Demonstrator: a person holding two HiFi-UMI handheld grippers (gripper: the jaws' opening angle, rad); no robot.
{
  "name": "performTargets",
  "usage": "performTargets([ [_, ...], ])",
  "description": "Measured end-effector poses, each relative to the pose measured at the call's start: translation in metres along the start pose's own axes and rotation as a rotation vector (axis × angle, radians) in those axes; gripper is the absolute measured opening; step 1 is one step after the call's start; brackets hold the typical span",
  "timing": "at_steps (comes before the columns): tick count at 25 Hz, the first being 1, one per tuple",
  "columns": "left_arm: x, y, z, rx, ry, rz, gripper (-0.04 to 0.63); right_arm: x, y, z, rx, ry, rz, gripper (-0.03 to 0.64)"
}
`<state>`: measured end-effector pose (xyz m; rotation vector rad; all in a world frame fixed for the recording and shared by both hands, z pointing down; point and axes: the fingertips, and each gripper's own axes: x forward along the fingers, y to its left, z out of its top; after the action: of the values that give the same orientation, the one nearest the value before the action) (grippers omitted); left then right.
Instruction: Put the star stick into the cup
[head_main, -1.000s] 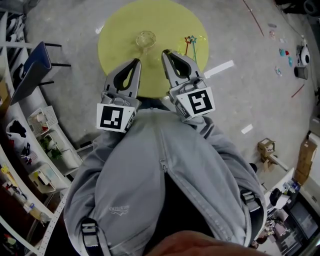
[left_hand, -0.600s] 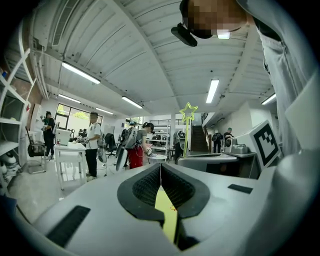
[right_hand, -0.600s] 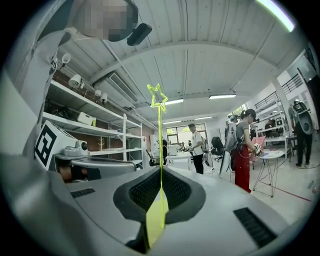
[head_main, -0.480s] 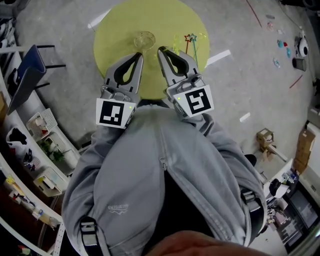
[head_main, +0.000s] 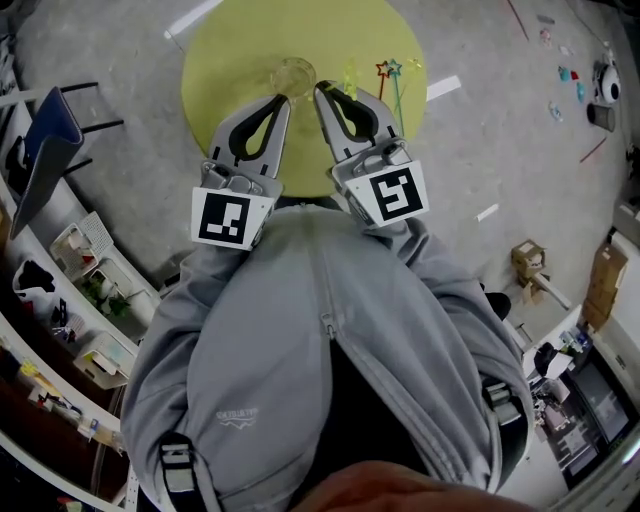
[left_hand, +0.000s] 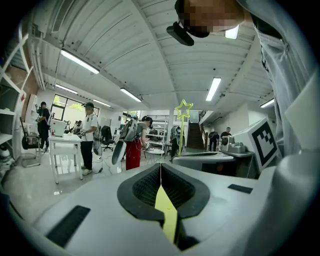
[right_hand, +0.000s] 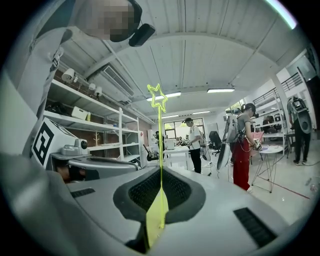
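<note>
Plainly, the right hand-held gripper (right_hand: 161, 172) is clamped on the yellow-green star stick (right_hand: 159, 130), which rises from between its closed jaws, its star head showing in the head view just past the jaw tips, over the yellow table (head_main: 225, 55). At about 11 o'clock from those tips the clear cup (head_main: 292, 75) stands on the table, and other sticks (head_main: 392, 85) lie at 2 o'clock. The left hand-held gripper (left_hand: 160, 167), alongside at 9 o'clock, has its jaws pressed together with nothing between them.

The lower end of the star stick (right_hand: 160, 140) hides between the right gripper's (right_hand: 160, 174) fingers (right_hand: 189, 194).
</note>
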<state>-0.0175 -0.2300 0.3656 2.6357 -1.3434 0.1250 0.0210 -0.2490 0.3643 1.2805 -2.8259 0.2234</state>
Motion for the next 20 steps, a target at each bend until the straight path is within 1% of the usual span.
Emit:
performTargets([
  [7, 0.021, 0.016, -0.011, -0.007, 0.022, -0.017, 0.018, 0.026, -0.013, -0.008, -0.004, 0.010, 0.002, 0.034],
  [12, 0.028, 0.031, -0.025, -0.013, 0.046, -0.024, 0.018, 0.045, -0.014, -0.024, 0.002, 0.032, 0.007, 0.034],
  [15, 0.039, 0.034, -0.041, -0.007, 0.072, -0.037, 0.018, 0.052, -0.023, -0.043, 0.021, 0.056, 0.006, 0.034],
  [20, 0.062, 0.045, -0.075, -0.025, 0.113, -0.046, 0.018, 0.065, -0.041, -0.078, 0.039, 0.084, 0.008, 0.034],
])
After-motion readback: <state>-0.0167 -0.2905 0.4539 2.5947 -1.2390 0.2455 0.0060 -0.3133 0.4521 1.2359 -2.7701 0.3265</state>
